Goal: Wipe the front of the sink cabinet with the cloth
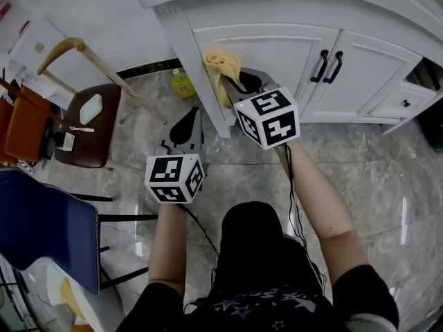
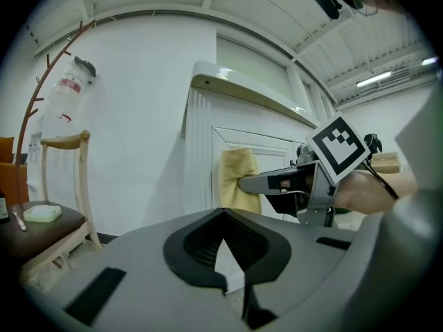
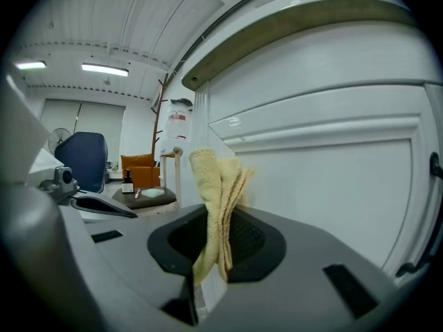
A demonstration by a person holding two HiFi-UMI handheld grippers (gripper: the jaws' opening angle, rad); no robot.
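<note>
The person's right tongs (image 1: 234, 77) are clamping a folded pale yellow terry cloth (image 1: 223, 63). In the right gripper view the cloth (image 3: 214, 185) is standing up from between the closed jaws, its folds fanning out above them. The tongs are holding the cloth against the front of the white panelled sink cabinet (image 1: 277, 43), on the far left part of the left door and just right of the ribbed corner post. Whether the fabric is actually touching the door cannot be told. From the left gripper view the cloth (image 2: 235, 175) is hanging flat before the door panel with the right tongs (image 2: 250, 182) reaching in from the right.

The left tongs (image 1: 191, 120) are hovering low over the grey marbled floor tiles (image 1: 374, 164), near and to the left of the right tongs and apart from the cabinet. Their jaws are meeting at the tips and are gripping nothing. The white cube with black square markers (image 1: 174, 177) is sitting at their near end.

Two black curved door handles (image 1: 329, 66) are showing to the right, where the two cabinet doors meet. A small yellow bottle (image 1: 183, 85) is standing on the floor beside the cabinet's left end. Farther left, a wooden chair with a dark brown seat (image 1: 93, 140) is carrying a few small items.
</note>
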